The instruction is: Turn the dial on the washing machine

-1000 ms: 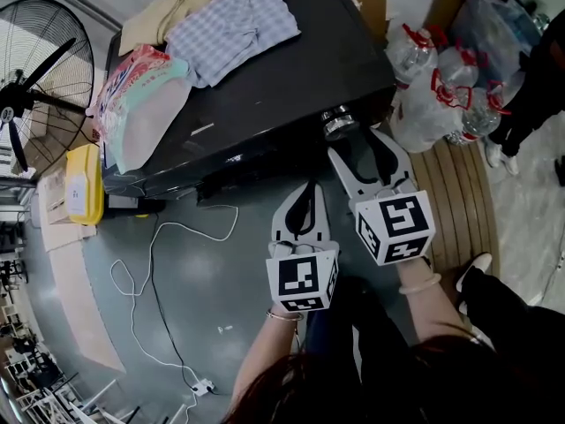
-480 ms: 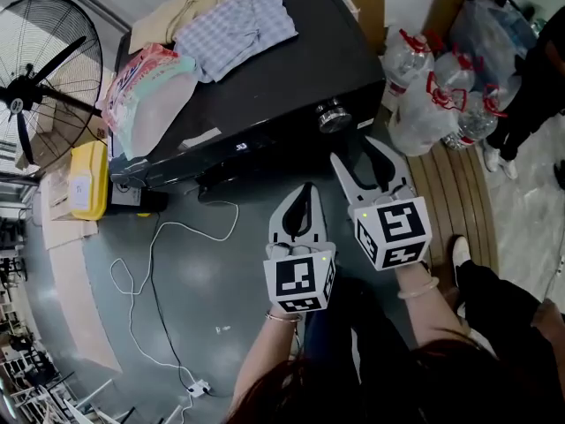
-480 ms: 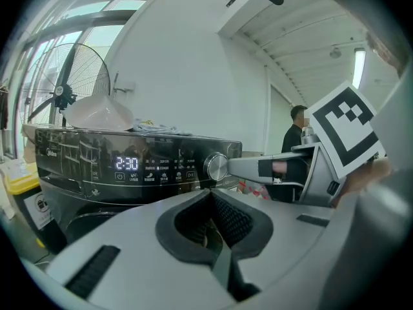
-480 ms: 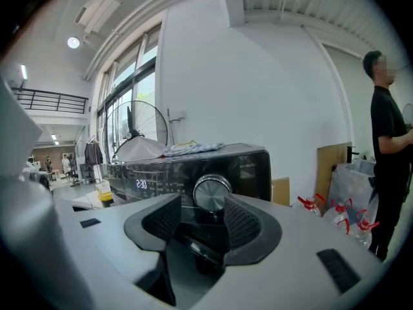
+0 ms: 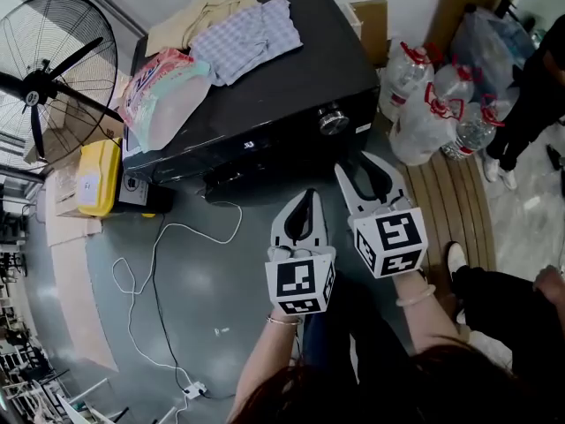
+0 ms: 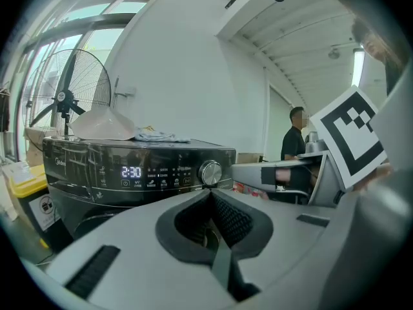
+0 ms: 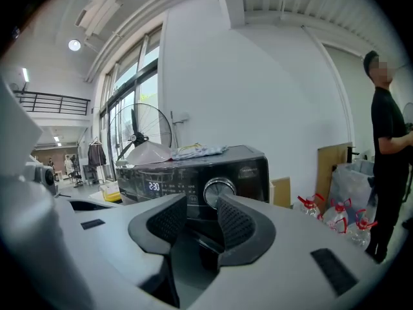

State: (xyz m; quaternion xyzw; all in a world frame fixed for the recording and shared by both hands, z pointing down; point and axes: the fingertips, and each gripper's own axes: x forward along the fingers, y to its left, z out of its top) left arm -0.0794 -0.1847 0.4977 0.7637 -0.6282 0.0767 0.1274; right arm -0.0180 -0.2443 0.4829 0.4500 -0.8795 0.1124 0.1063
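Black washing machine point(image 5: 265, 87) stands on the floor at the far side, control panel facing the person. Its round silver dial point(image 5: 333, 120) sits at the right end of the panel, to the right of a lit display point(image 6: 131, 172) reading 2:30. Left tongs point(image 5: 305, 194) held near, well short of the machine front; jaws closed on each other, nothing between them. Right tongs point(image 5: 355, 162) just to the right and a little farther forward, tips pointing at the dial but apart from it. In the right gripper view the jaws stand apart with a clear gap, having just been closing, and hold nothing; the dial shows beyond the gap, untouched. On the machine's top: folded checked and beige clothes point(image 5: 243, 29) at the far end, a plastic packet point(image 5: 163, 91) to the left. A standing fan point(image 5: 40, 87) and a yellow container point(image 5: 93, 177) lie left of the machine. A white cable point(image 5: 154, 263) trails over the grey floor. Large water bottles point(image 5: 433, 95) cluster to the right, near a person in black point(image 7: 387, 141).
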